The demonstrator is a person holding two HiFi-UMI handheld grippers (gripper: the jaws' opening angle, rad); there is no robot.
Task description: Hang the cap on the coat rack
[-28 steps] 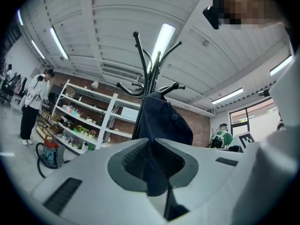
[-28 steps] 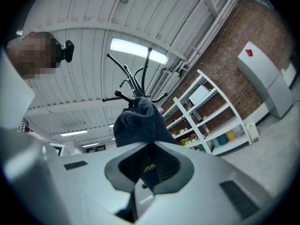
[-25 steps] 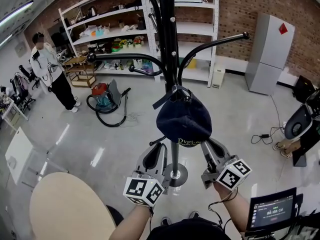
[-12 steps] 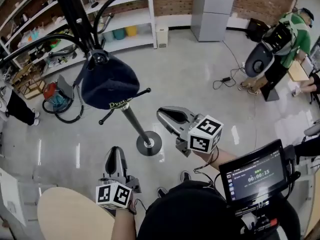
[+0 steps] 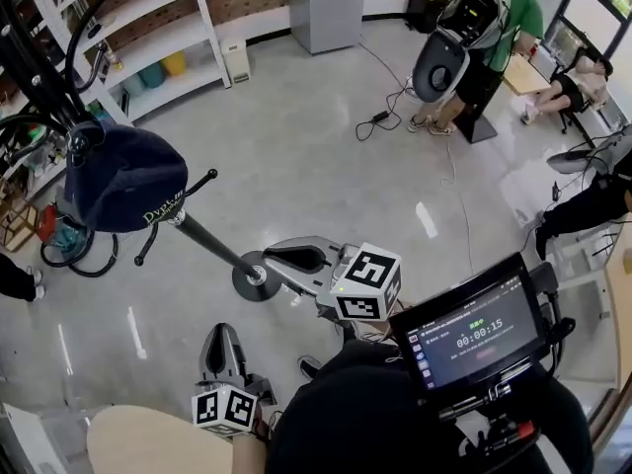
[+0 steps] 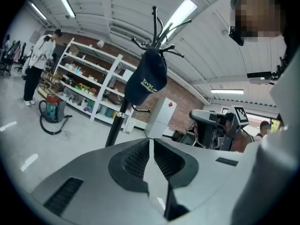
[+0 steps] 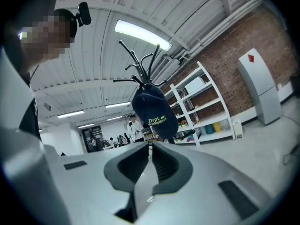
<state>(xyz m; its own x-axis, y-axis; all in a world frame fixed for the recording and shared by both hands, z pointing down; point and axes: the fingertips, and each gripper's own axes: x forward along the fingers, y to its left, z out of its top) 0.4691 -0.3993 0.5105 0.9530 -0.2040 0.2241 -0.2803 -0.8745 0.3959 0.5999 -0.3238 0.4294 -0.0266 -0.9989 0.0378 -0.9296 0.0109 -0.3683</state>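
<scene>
Brick-walled lab, grey floor. Cap [image 5: 123,188] hung on an arm of the coat rack [image 5: 212,248], well apart from both grippers. Left gripper [image 5: 223,334] and right gripper [image 5: 281,259] held nothing, jaws nearly together. Hanging looked done, nothing left.

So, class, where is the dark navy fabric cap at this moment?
In the head view the dark navy fabric cap hangs at the left, on the black metal coat rack, with the white shelving unit behind it.

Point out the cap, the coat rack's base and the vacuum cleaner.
cap [image 5: 123,191], head view, dark crown.
coat rack's base [image 5: 243,286], head view, disc surface.
vacuum cleaner [image 6: 51,108], left gripper view, canister body.
</scene>
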